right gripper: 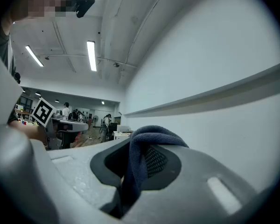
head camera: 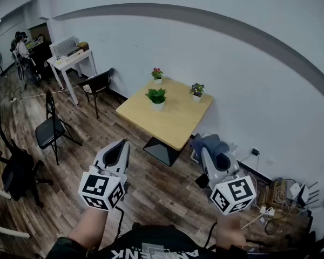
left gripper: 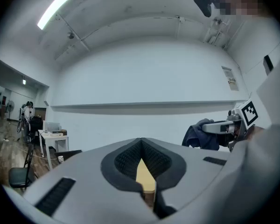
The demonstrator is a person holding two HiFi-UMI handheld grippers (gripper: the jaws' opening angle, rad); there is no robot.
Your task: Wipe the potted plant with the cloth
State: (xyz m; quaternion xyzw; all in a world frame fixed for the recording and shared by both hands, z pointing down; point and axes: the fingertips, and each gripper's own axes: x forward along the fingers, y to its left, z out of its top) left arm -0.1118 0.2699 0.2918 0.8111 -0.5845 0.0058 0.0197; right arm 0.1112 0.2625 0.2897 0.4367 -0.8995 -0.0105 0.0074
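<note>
"2 grippers in front of the person, then. How are they held?"

"Both level, side by side and apart, pointing across the wooden floor [head camera: 151, 190] at the table [head camera: 175, 127]. A hand [head camera: 90, 226] backs the left gripper [head camera: 122, 143], and another hand [head camera: 233, 236] backs the right gripper [head camera: 207, 154]."

"And the jaws?"

"The left gripper's jaws are closed tip to tip with nothing between them (only a sliver of tabletop shows past the pads). The right gripper's jaws are clamped on the dark blue cloth [right gripper: 142, 155], which loops up over the tips and hangs down between the pads."

"Where are the plants?"

"3 potted plants stand on the table, well apart from both grippers: a leafy green one [head camera: 156, 96] near the middle of the far half, a pink-flowered one [head camera: 157, 74] at the far corner, and a darker one [head camera: 197, 90] by the edge nearest the wall [head camera: 243, 80]."

"What room is there?"

"Wooden floor lies between the grippers and the table's near corner. 2 black chairs [head camera: 49, 129] [head camera: 99, 83] stand to the left, and cables [head camera: 275, 198] lie on the floor by the wall on the right."
</note>
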